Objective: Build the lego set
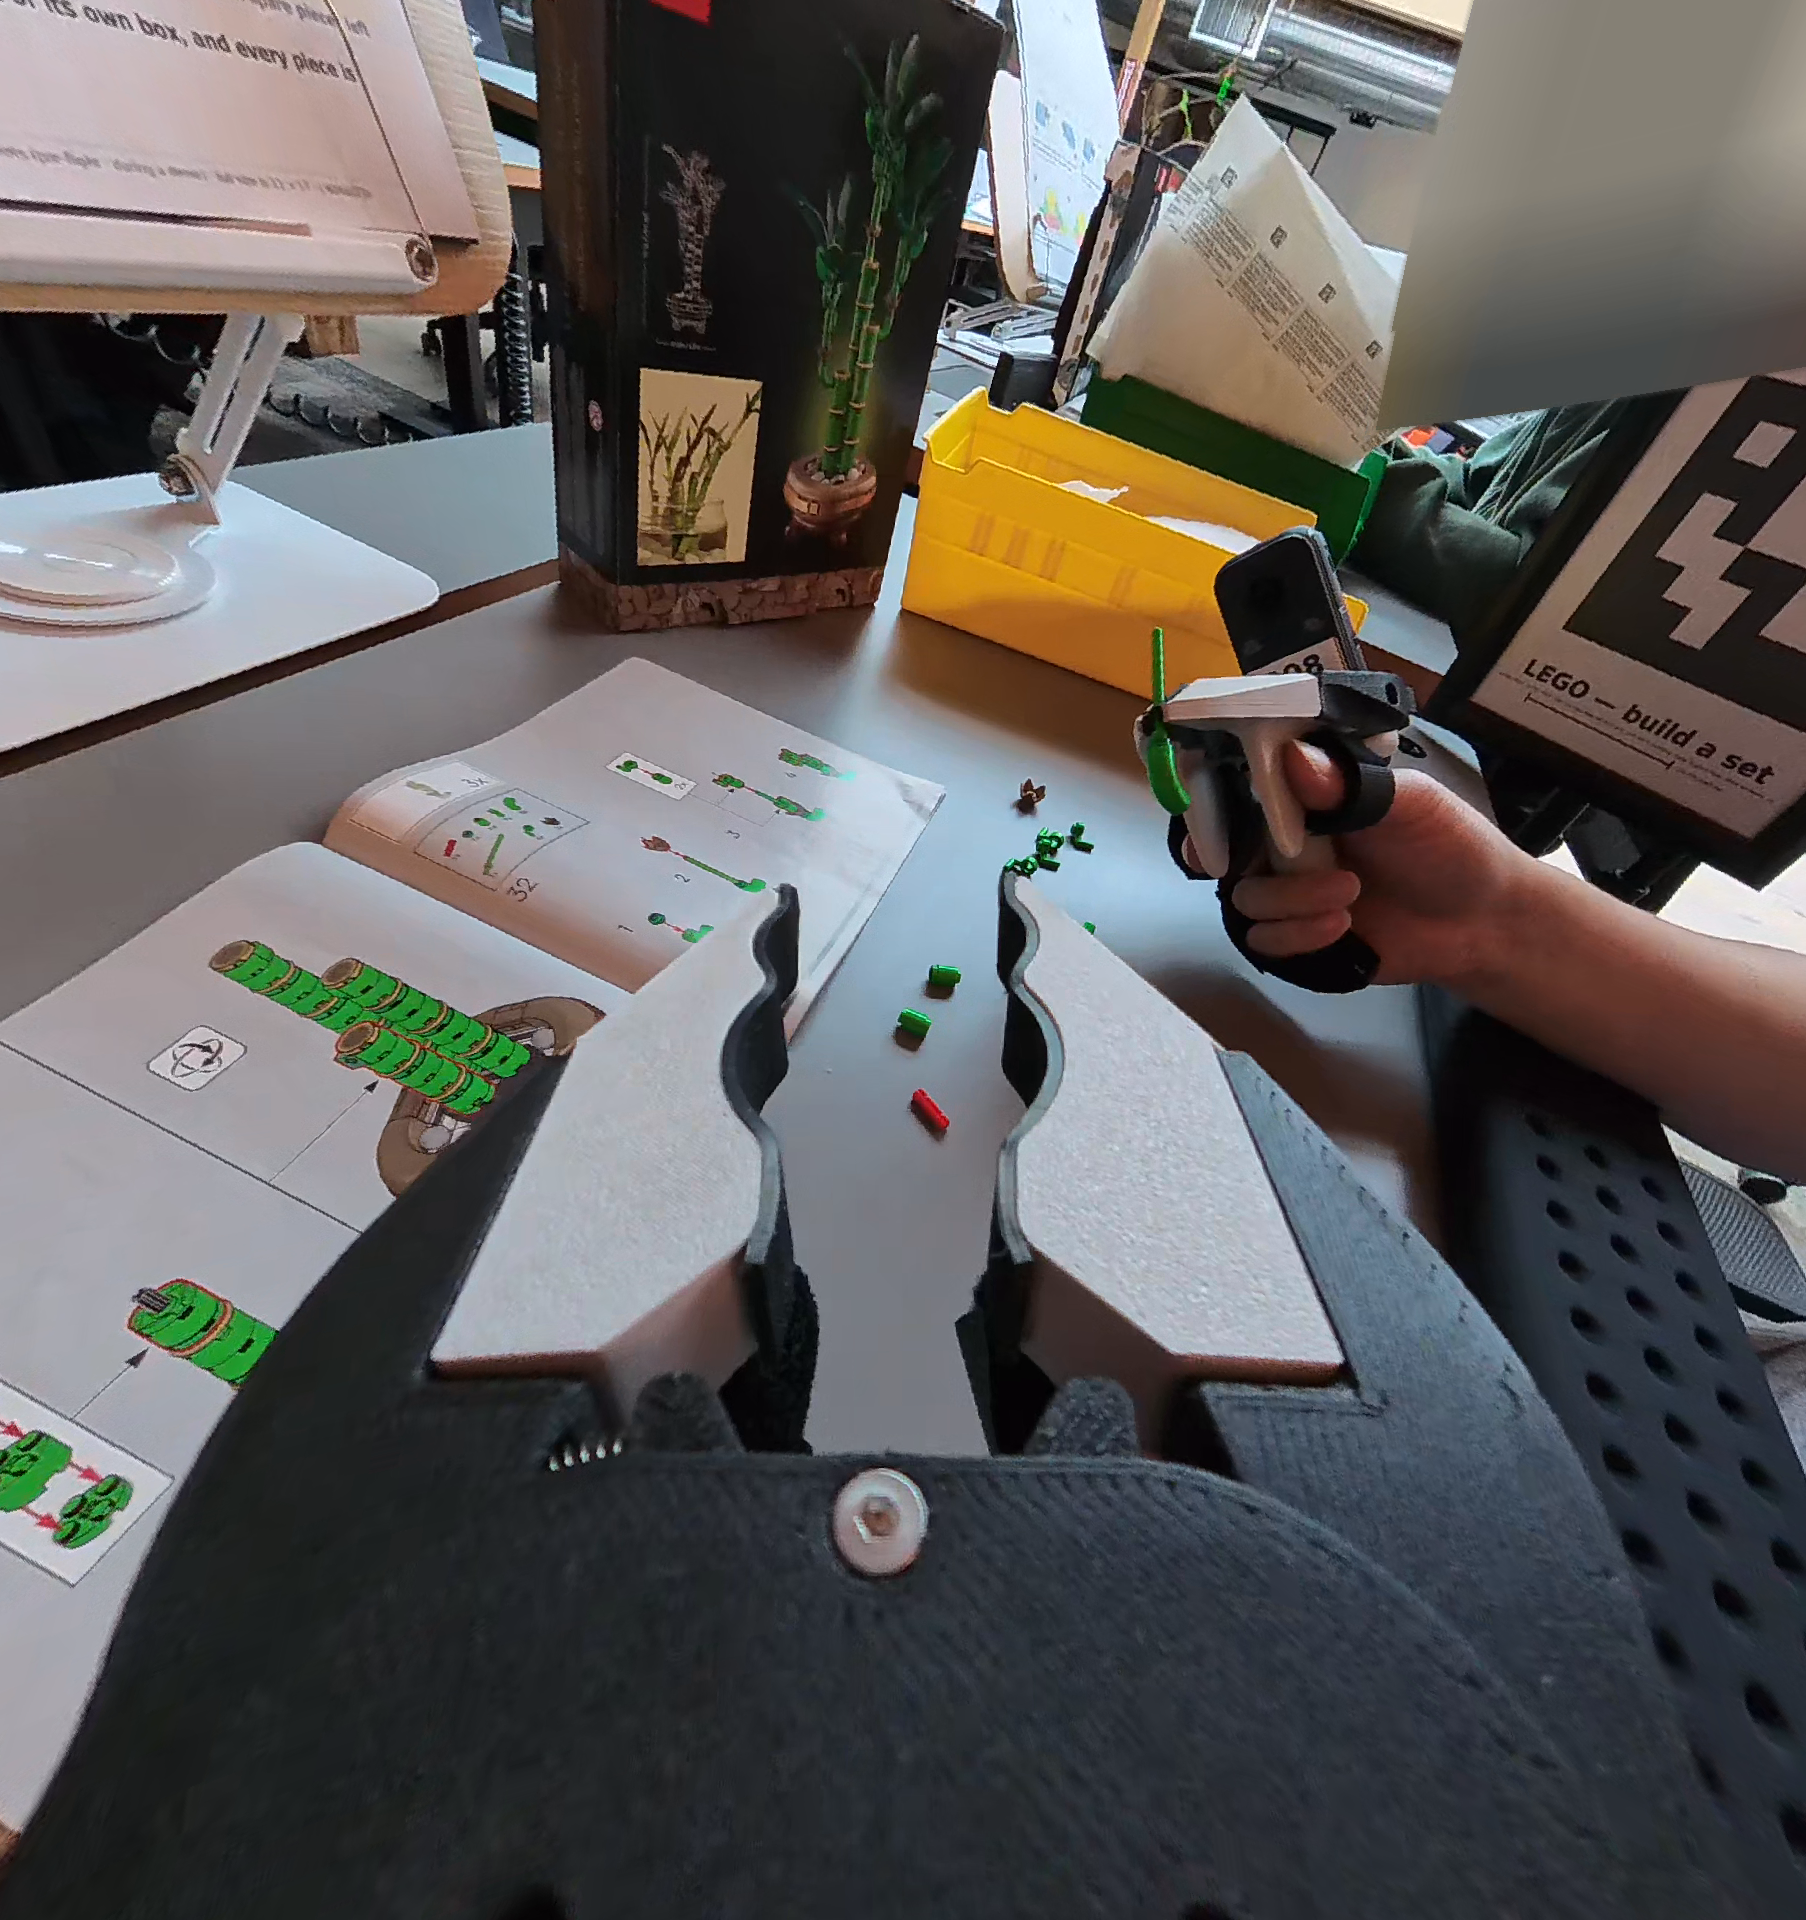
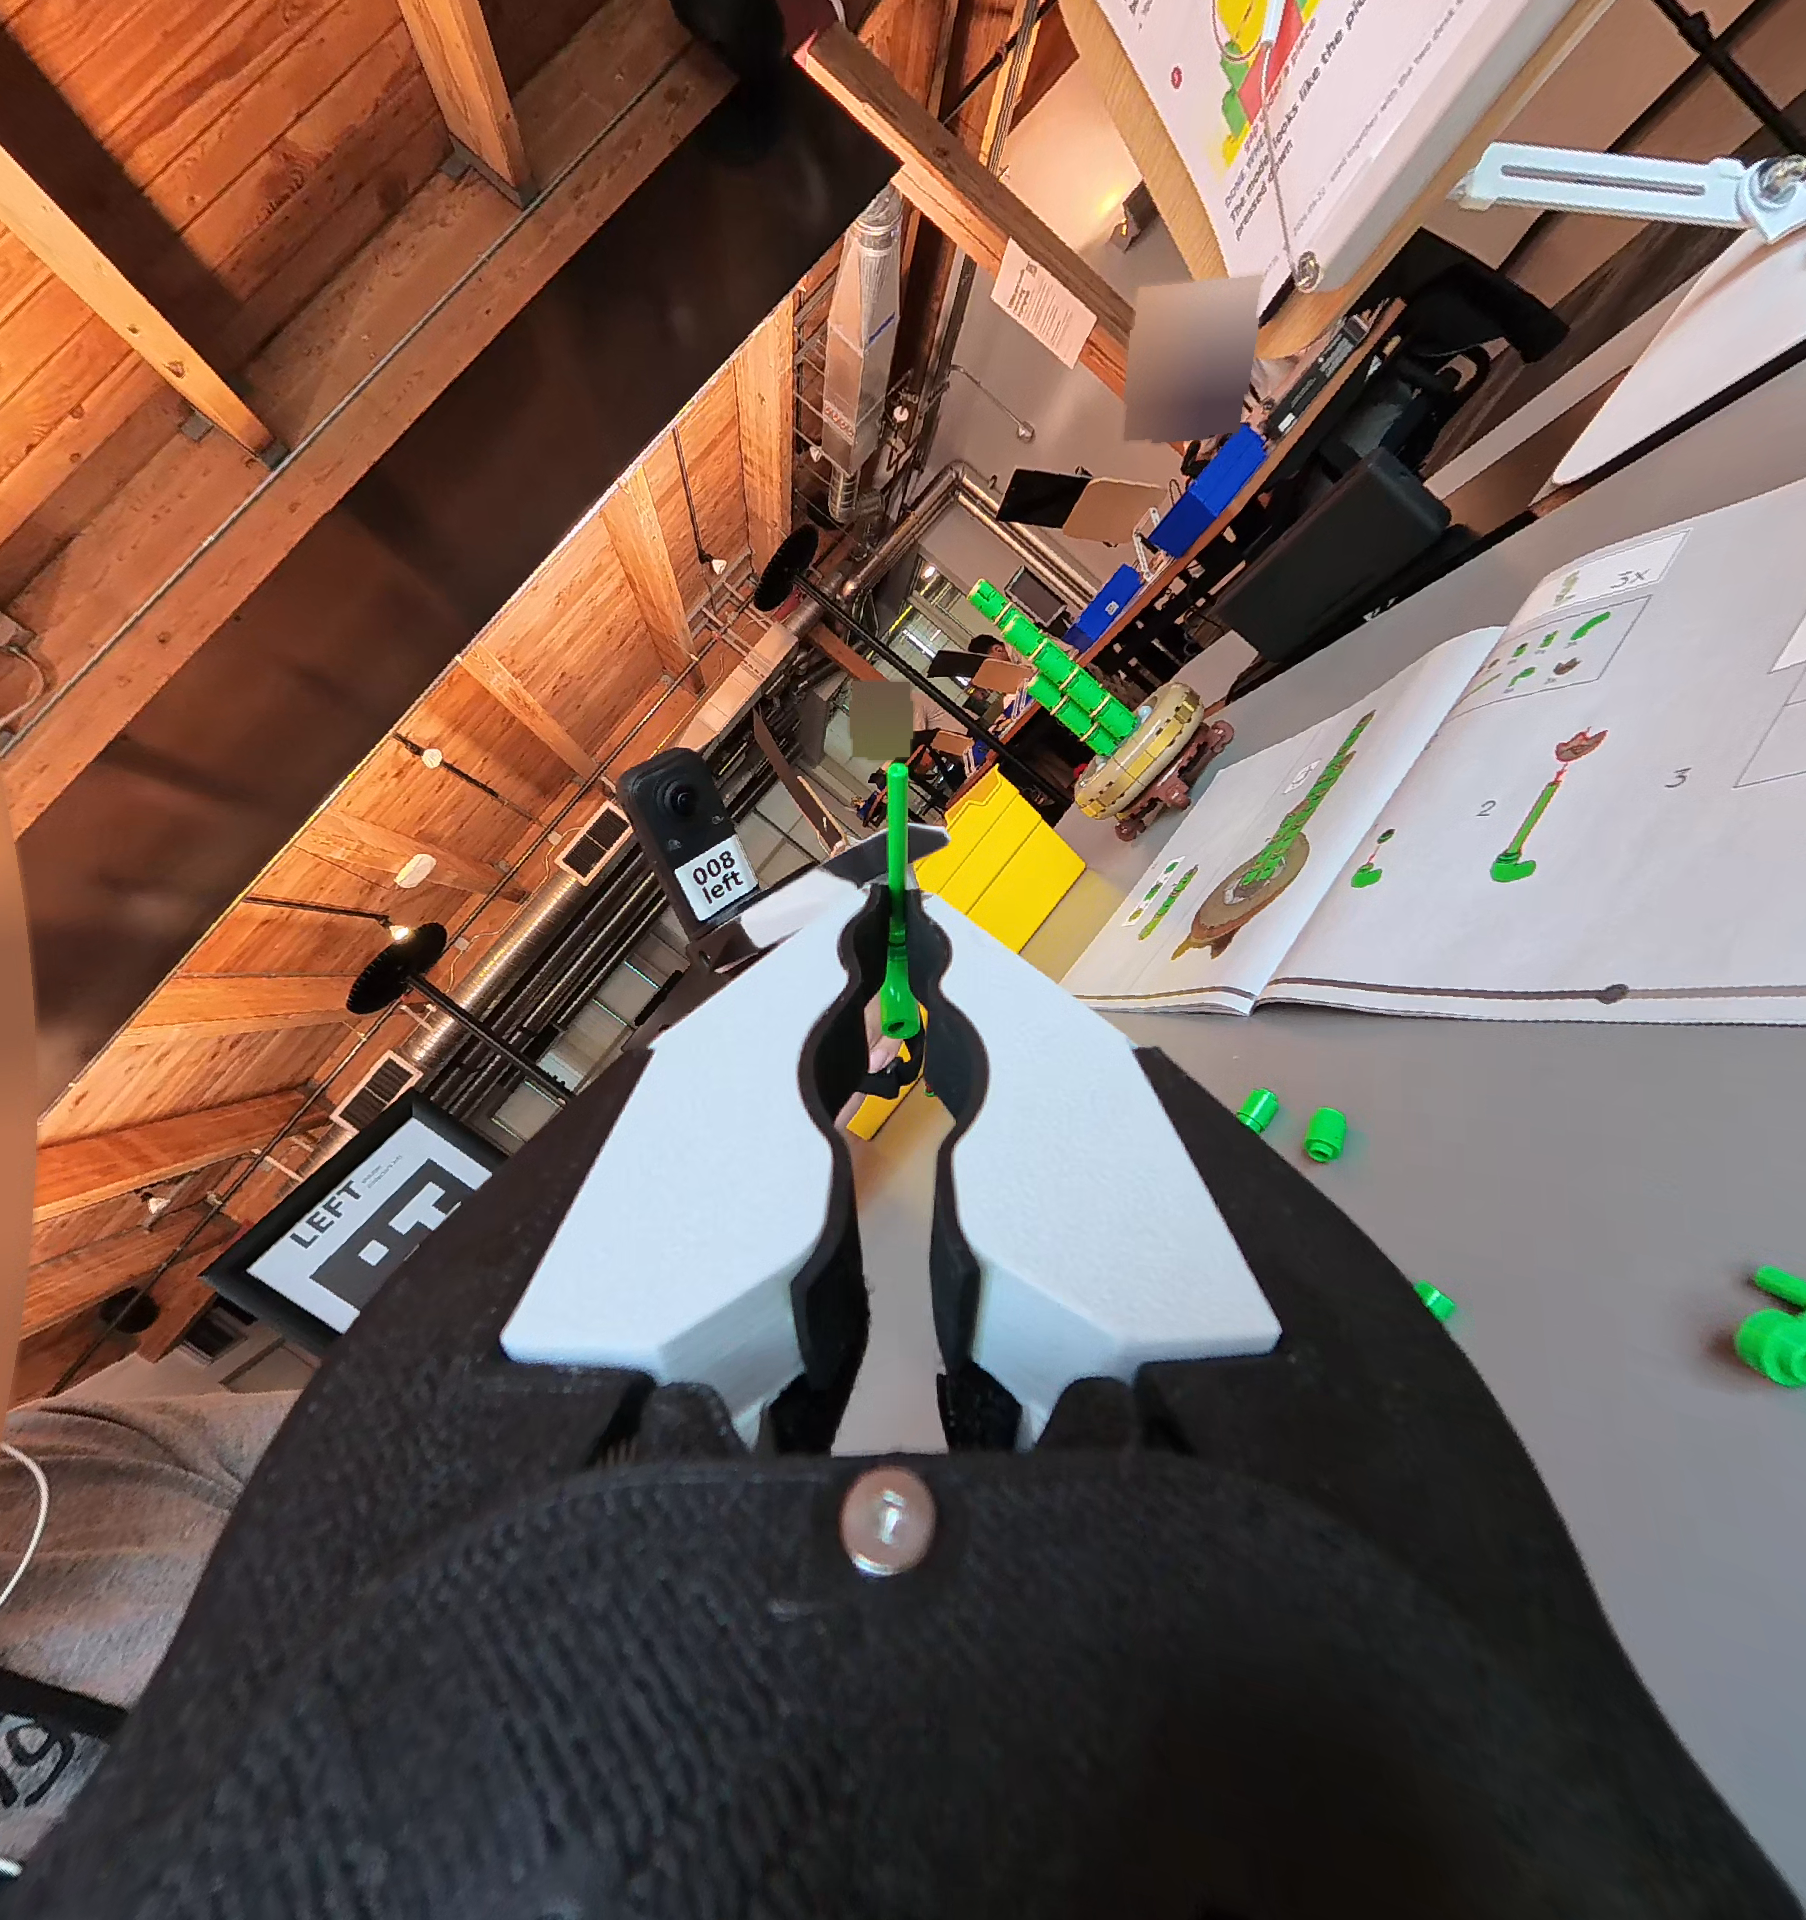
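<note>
The right gripper (image 2: 894, 935) is clamping a thin green rod (image 2: 895, 894) at its jaw tips, while the left gripper (image 1: 899, 914), jaws apart, is hovering over small green pieces (image 1: 925, 1003), so it should be closing squarely on one.

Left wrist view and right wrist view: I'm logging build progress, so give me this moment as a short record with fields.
left gripper: open, empty, above the table
right gripper: shut on green stem piece
loose pieces: red pin, green studs
instruction booklet: open on grey table
yellow bin: behind the pieces
</note>
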A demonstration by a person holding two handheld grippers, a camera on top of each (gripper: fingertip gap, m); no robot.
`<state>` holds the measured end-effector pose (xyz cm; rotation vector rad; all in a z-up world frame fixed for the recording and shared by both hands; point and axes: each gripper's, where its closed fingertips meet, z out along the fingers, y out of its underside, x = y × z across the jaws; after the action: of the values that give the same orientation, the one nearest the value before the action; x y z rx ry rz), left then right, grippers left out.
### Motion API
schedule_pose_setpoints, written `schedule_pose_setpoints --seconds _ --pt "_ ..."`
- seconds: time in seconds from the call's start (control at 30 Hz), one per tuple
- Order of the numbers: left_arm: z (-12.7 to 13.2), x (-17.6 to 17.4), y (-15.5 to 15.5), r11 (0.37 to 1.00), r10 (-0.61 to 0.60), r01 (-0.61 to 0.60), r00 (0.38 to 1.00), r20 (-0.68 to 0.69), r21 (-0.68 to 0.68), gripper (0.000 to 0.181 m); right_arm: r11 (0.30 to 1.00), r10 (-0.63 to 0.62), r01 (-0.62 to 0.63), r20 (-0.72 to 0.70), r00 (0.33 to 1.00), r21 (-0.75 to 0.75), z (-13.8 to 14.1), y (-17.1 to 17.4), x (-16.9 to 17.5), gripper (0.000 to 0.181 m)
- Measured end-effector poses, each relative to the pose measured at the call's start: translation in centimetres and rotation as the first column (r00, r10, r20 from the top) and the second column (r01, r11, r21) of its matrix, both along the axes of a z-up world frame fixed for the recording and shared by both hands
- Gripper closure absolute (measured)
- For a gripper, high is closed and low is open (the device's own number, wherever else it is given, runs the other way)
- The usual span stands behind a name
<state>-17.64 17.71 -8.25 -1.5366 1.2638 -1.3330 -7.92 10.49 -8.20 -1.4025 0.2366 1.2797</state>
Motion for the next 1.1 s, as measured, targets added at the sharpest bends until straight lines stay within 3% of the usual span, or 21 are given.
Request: schedule_pose_setpoints --seconds 0.57,0.93,1.1 --pt "-0.2 0.3 -0.4 0.999 -0.017 0.017 1.000 0.000 -0.027 0.144 1.000 0.012 -0.012 0.017 1.000 0.001 0.0 -0.1 -0.4 0.181" --pt "-0.4 2.4 -3.9 0.968 -0.145 0.151 0.989 0.041 -0.201 0.144 0.999 0.043 -0.043 0.028 0.999 -0.014 -0.5 0.0 -1.1 0.181" --pt "-0.2 3.7 -6.8 0.883 -0.235 0.260 0.966 0.111 -0.391 0.139 0.995 0.099 -0.099 0.042 0.994 0.002 -0.4 -0.1 -2.6 0.181"
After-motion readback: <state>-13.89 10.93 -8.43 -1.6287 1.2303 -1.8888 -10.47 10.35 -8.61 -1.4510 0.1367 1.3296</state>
